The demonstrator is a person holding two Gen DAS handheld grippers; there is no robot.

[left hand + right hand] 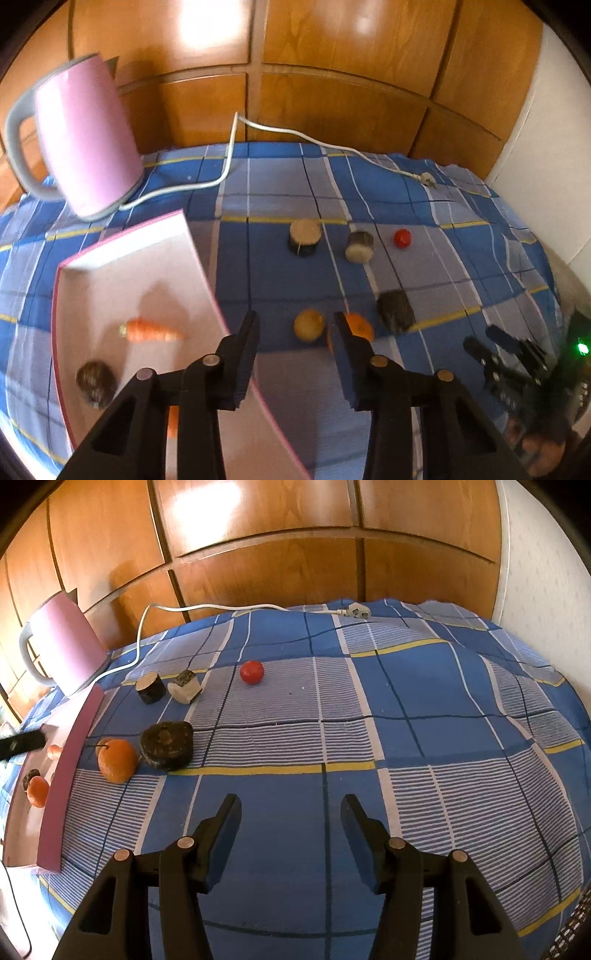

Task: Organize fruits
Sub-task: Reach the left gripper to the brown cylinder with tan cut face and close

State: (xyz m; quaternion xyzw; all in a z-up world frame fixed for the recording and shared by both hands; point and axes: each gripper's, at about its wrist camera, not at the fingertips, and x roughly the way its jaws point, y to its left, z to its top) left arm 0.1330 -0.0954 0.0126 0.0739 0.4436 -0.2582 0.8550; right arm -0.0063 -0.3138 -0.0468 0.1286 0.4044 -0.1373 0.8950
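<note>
My left gripper [295, 325] hangs open and empty over the right rim of the pink tray [129, 258]. In the tray lie a carrot [151, 330] and a dark round fruit [96, 382]. Just past the fingertips, on the checked cloth, sit a yellow fruit [309, 325], an orange [360, 326] and a dark lump [395, 304]. Farther back are two stump-like pieces [304, 236] and a red fruit [402, 238]. My right gripper [291, 801] is open over bare cloth, well short of the orange [117, 760] and the red fruit [252, 672].
A pink kettle [85, 140] stands at the back left, its white cord [229, 162] trailing across the cloth to a plug [354, 610]. Wooden cabinet doors [332, 55] rise behind the table. A white wall [554, 166] closes the right side.
</note>
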